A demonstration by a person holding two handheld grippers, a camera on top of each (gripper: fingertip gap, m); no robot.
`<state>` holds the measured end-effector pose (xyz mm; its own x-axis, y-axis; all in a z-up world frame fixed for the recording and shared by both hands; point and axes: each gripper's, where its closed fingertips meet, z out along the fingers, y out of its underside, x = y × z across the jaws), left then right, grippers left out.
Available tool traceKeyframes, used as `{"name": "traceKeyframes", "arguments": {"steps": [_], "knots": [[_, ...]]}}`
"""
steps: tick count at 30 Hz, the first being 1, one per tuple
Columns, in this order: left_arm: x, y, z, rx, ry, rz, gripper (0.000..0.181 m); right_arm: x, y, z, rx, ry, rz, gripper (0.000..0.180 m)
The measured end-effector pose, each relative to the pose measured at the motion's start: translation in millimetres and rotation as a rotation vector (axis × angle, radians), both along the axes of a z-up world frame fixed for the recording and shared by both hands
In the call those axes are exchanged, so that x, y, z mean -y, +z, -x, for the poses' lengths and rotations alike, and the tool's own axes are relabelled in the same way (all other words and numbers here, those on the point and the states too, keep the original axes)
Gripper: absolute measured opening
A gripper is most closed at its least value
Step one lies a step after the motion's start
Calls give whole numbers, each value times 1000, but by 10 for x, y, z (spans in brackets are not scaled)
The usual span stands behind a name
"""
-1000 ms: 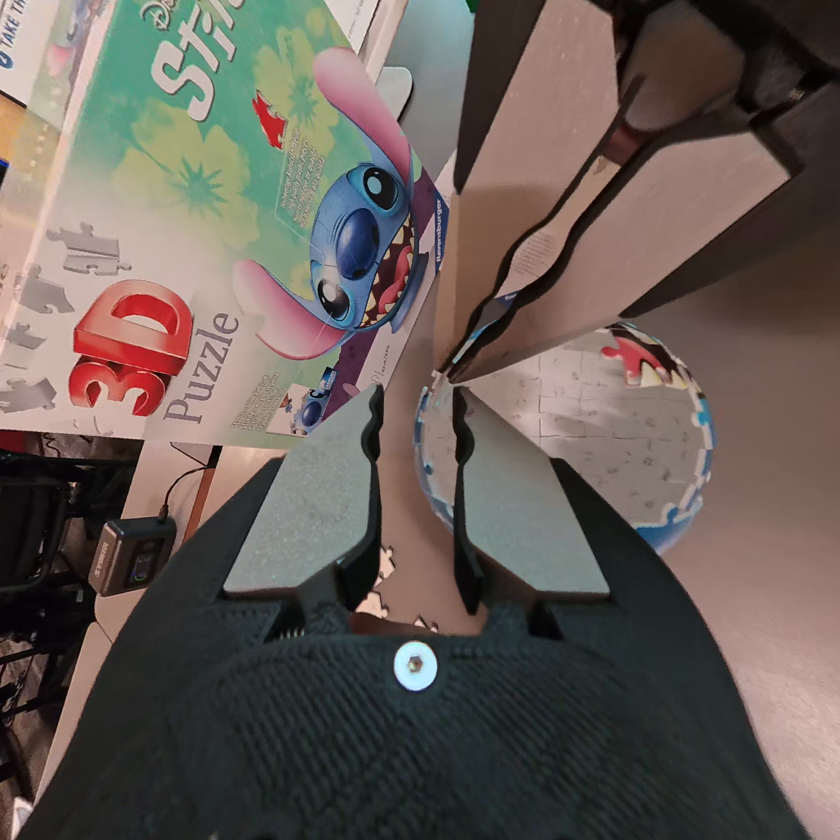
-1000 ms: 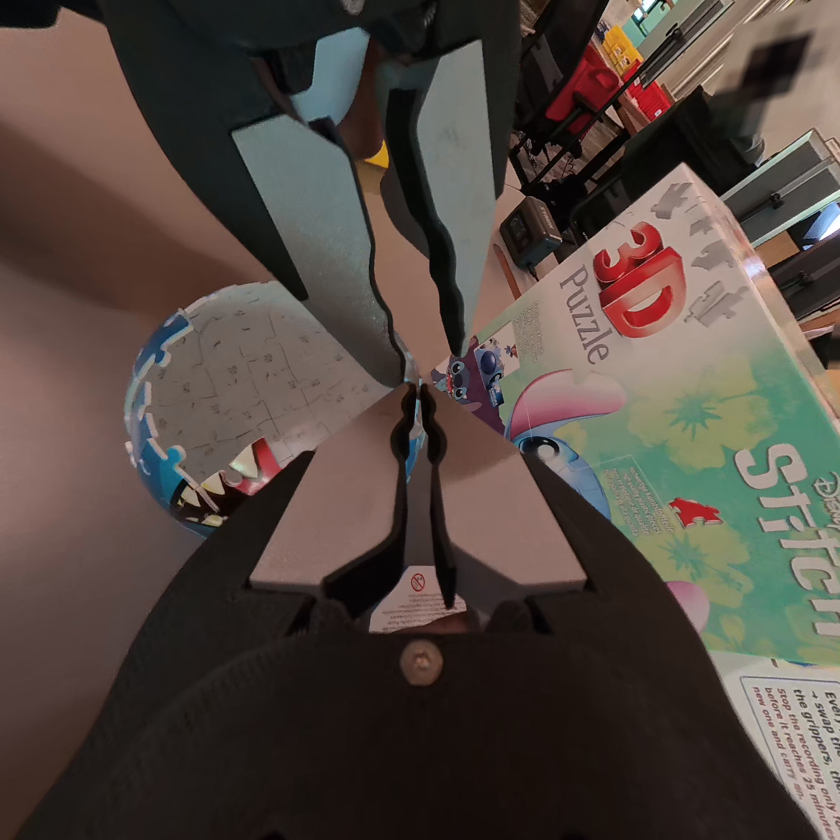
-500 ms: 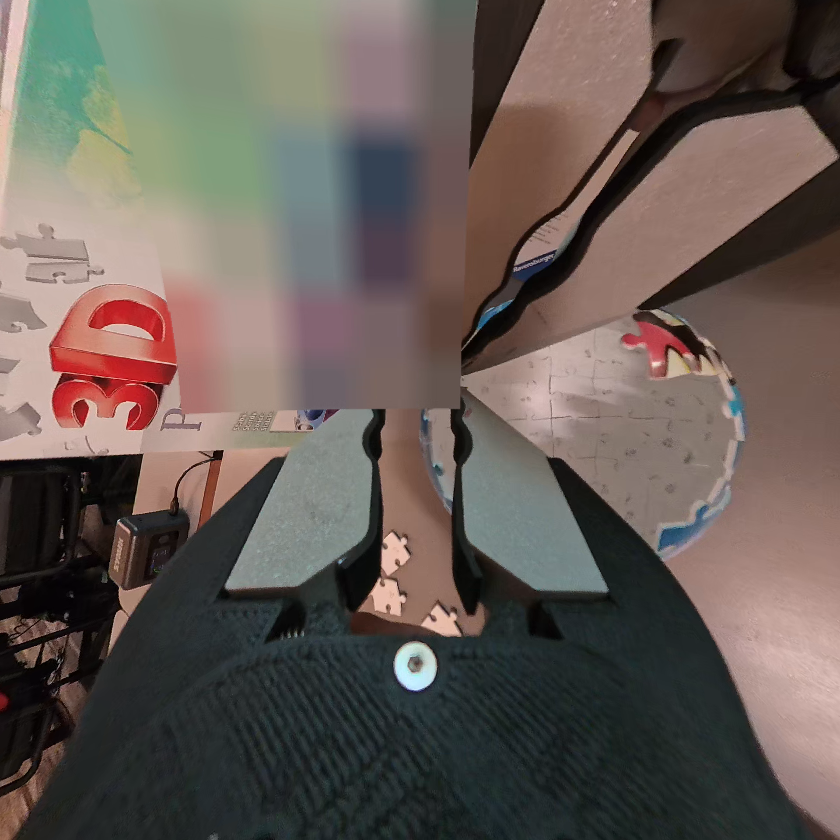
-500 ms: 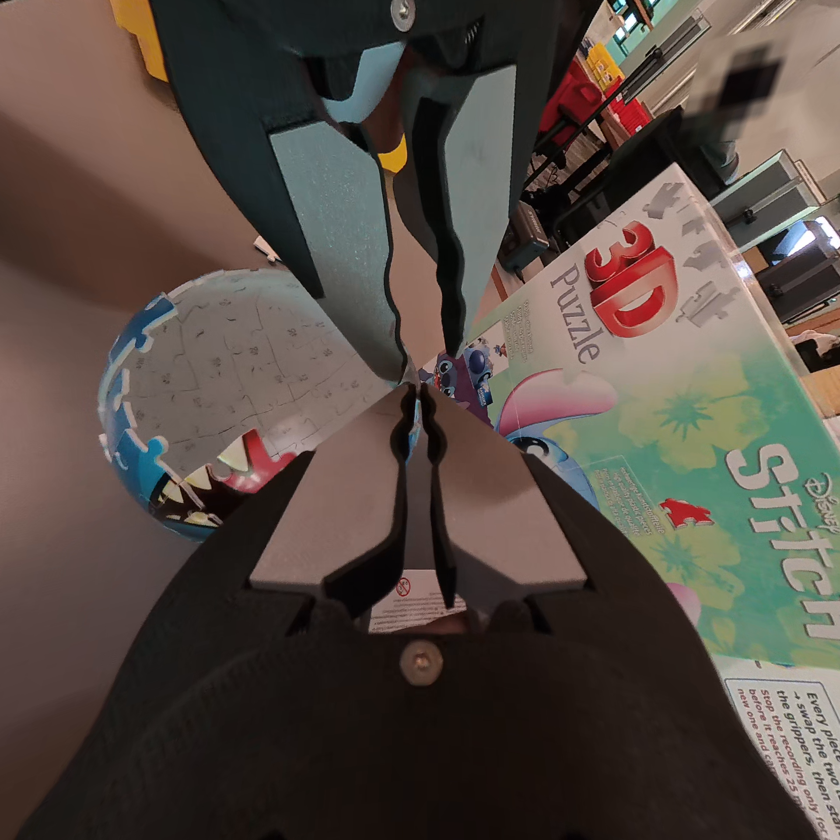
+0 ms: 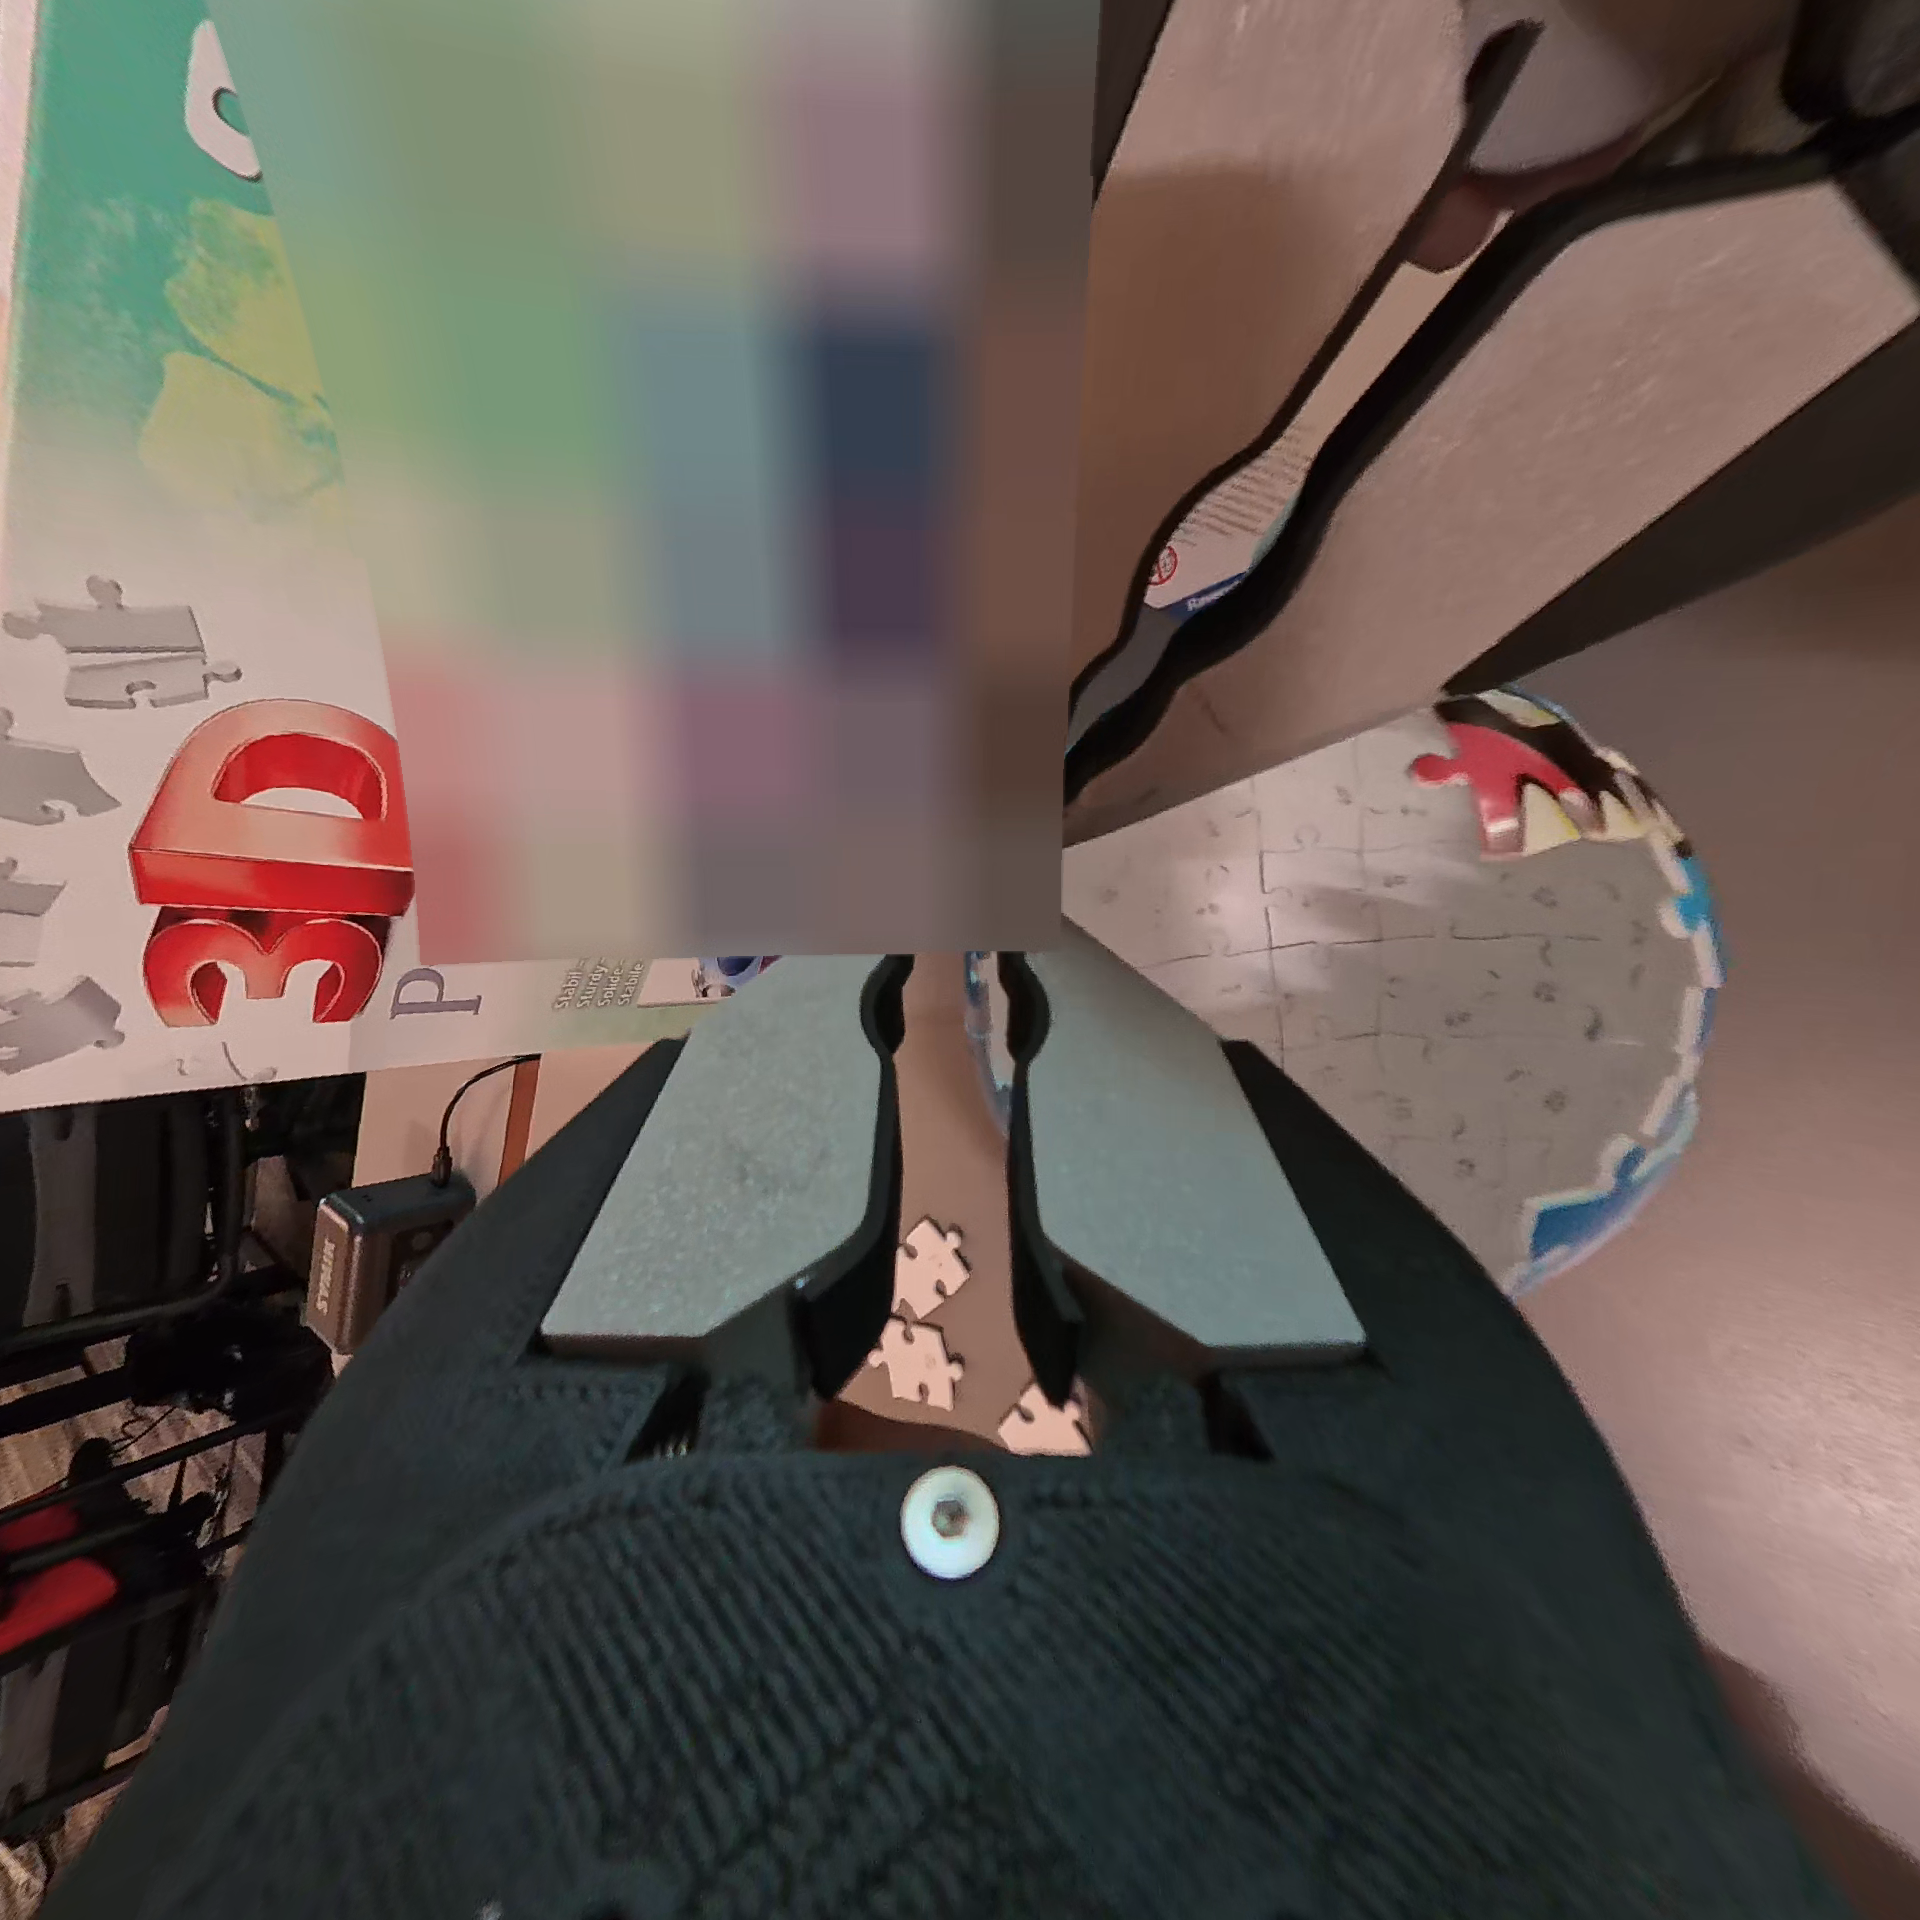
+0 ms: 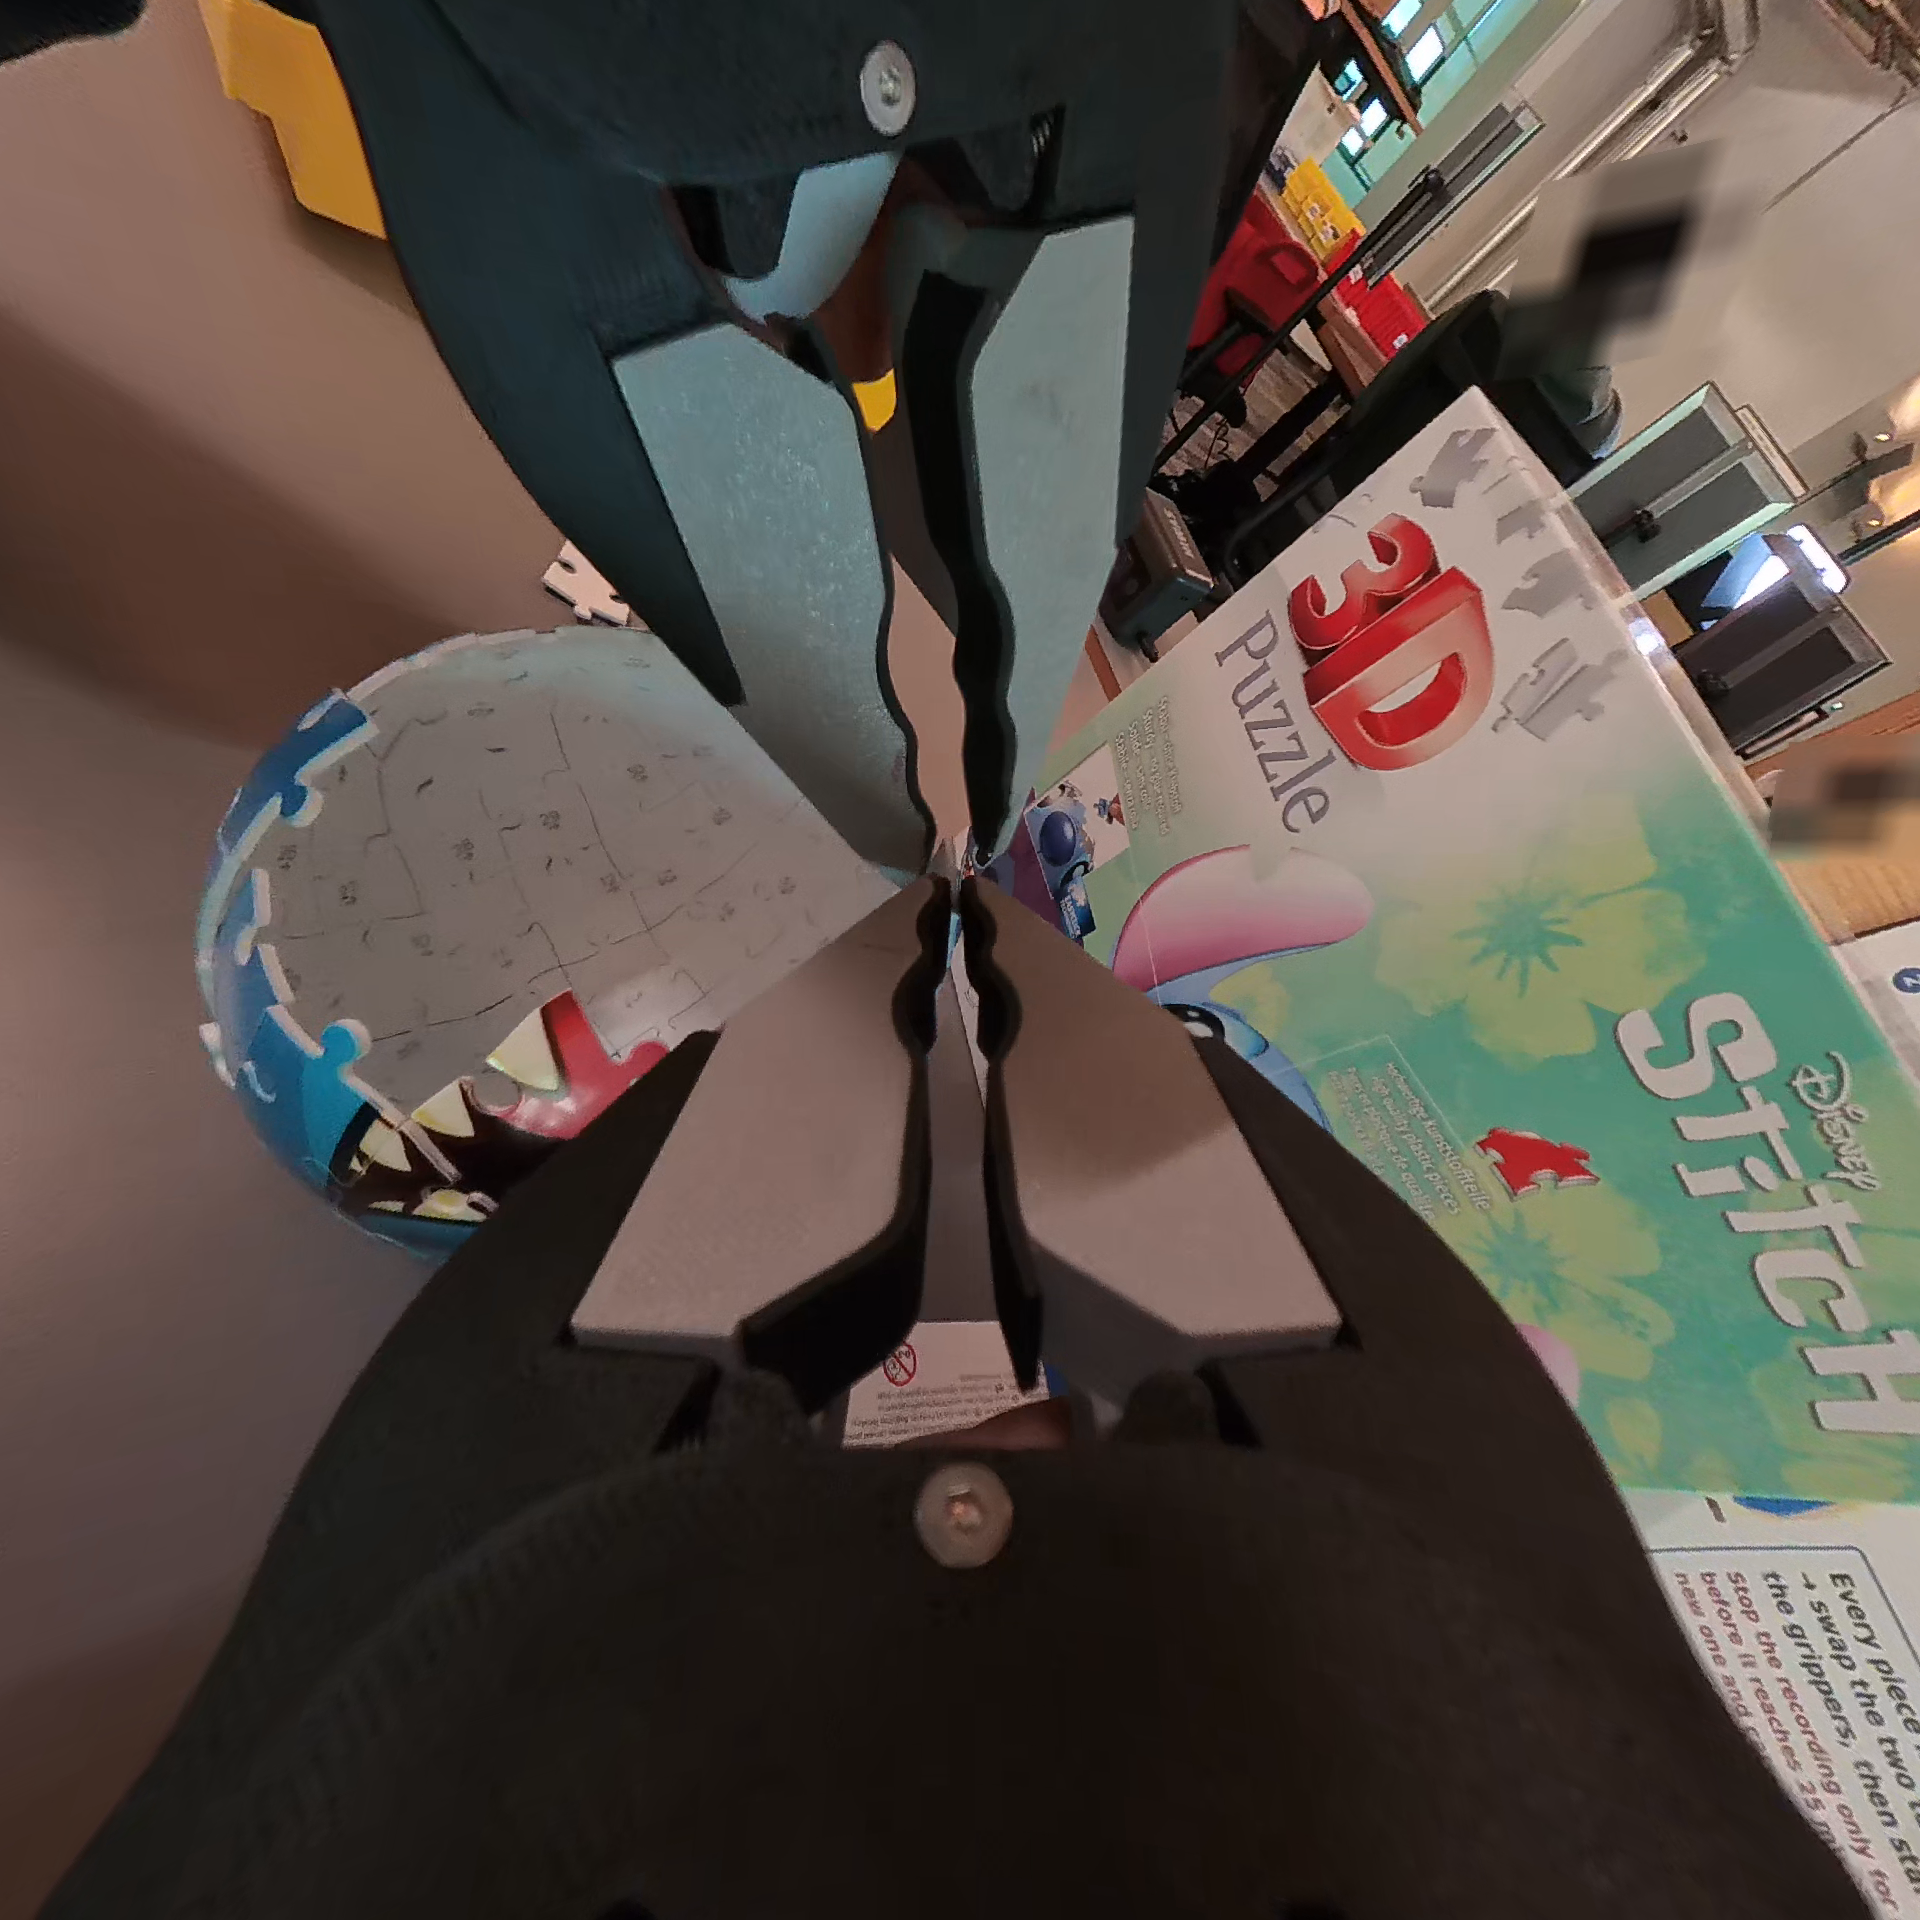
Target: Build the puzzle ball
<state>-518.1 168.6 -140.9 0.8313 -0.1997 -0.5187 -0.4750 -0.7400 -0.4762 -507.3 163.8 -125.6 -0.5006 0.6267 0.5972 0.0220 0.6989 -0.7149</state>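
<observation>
Our left tongs (image 5: pixel 954 987) stand spread and empty; our right tongs (image 6: pixel 956 896) pinch a puzzle piece (image 6: pixel 964 940) above the half-built puzzle ball (image 6: pixel 499 831).

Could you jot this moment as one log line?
right gripper: jaws shut on puzzle piece | left gripper: jaws open, empty, tips facing it | puzzle ball: part-built, on table | loose pieces: on table

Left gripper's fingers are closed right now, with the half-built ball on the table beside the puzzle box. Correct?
Not quite. The left gripper has its fingers open: the left wrist view shows loose pieces on the table through the gap. The half-built ball does sit on the table beside the puzzle box.
</observation>
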Motion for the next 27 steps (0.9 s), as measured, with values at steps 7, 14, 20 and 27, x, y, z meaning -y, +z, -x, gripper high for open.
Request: {"name": "traceKeyframes", "arguments": {"steps": [7,14,20,27], "knots": [[-18,-31,19,-17,-3,8,15,11,-12,-3,22,27,47,0],[-20,-35,41,-74,12,18,16,14,-79,43,23,25,44,0],[-10,-35,71,-86,21,23,21,-7,-46,55,11,26,68,0],[-11,61,13,-3,-17,8,29,-5,-44,72,-8,39,69,0]]}}
